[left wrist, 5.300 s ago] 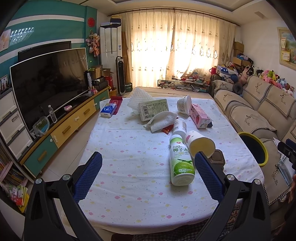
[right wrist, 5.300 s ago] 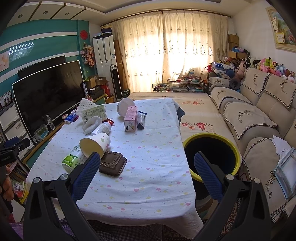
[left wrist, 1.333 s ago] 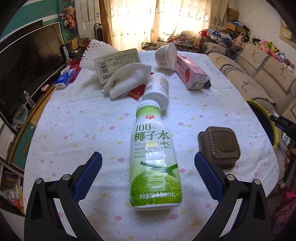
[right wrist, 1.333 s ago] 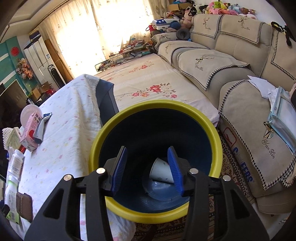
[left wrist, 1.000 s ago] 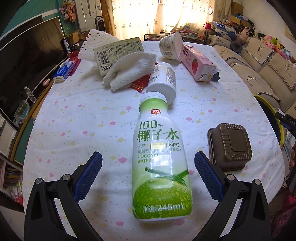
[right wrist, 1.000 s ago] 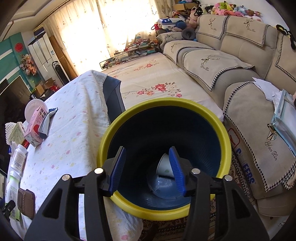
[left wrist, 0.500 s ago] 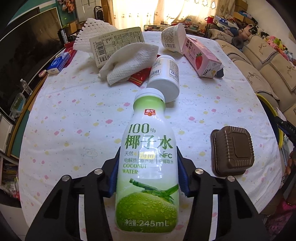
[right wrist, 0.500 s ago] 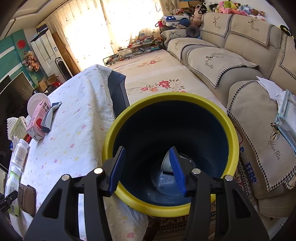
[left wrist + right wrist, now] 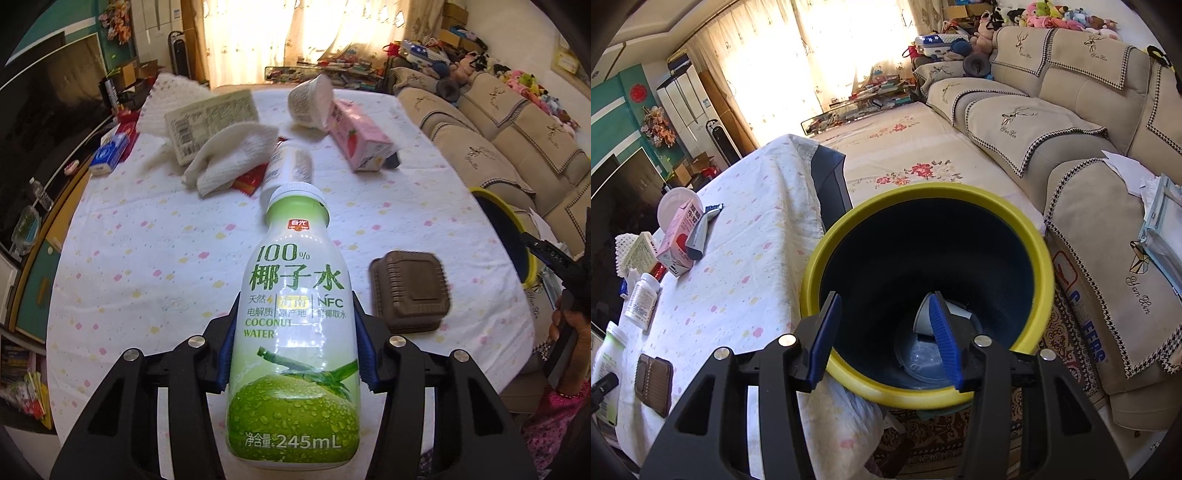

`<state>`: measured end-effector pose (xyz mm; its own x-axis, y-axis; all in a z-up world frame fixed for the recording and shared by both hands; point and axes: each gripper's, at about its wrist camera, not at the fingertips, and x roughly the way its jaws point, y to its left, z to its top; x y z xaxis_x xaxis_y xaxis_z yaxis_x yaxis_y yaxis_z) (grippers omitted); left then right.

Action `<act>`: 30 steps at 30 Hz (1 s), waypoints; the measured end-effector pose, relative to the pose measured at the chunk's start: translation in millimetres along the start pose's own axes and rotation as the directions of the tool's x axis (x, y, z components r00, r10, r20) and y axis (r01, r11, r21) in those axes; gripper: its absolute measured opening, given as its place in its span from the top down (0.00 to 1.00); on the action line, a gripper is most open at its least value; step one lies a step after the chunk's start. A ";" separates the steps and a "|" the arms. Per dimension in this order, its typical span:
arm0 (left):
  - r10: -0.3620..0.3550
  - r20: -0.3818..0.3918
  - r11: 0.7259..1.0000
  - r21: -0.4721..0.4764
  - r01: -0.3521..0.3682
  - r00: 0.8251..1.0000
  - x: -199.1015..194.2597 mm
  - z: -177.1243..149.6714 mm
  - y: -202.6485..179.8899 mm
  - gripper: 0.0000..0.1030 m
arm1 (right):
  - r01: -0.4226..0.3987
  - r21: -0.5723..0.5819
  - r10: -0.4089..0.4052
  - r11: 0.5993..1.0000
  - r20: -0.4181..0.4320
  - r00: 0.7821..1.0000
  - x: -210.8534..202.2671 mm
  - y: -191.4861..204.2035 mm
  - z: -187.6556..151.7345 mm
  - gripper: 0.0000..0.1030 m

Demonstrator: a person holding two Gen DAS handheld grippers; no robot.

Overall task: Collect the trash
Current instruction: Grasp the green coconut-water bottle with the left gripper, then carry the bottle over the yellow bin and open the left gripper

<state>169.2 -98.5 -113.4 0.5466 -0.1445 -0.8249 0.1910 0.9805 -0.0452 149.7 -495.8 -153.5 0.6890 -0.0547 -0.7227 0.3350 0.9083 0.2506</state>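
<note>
Coconut water btl [image 9: 295, 332] in left hand-held gripper [image 9: 293, 347]

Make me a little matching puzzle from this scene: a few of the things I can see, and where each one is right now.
Things:
1. coconut water bottle
2. paper cup
3. brown clamshell box
4. pink strawberry milk carton

Places:
A. at the bottom of the yellow-rimmed bin
B. lying on the tablecloth, near its far end
C. clamped between the left tongs
D. on the tablecloth, beside the held bottle

Pairs: 1-C, 2-A, 3-D, 4-B
</note>
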 end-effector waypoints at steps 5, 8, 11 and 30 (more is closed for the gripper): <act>-0.049 0.043 0.996 0.074 0.046 0.998 -18.1 14.7 -31.7 0.50 | 0.010 0.025 -0.011 1.000 0.030 0.999 -18.1 -14.9 -4.6 0.54; -0.098 0.058 0.986 0.140 0.089 0.994 -21.5 29.6 -62.1 0.50 | 0.022 0.045 -0.024 0.999 0.049 0.999 -26.8 -28.0 -7.0 0.51; -0.147 0.059 0.970 0.204 0.132 0.987 -19.5 41.9 -98.4 0.50 | 0.035 0.068 -0.039 0.997 0.059 0.997 -32.2 -43.0 -9.4 0.50; -0.259 -0.105 0.850 0.448 0.278 0.960 86.9 93.4 -331.4 0.50 | 0.104 0.217 -0.115 0.971 0.037 0.993 -42.6 -135.4 -27.1 0.50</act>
<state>229.6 -448.5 -117.4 0.3897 -0.3787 -0.8395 0.6793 0.7337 -0.0156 57.6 -605.2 -174.1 0.6692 -0.1741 -0.7224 0.5365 0.7859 0.3075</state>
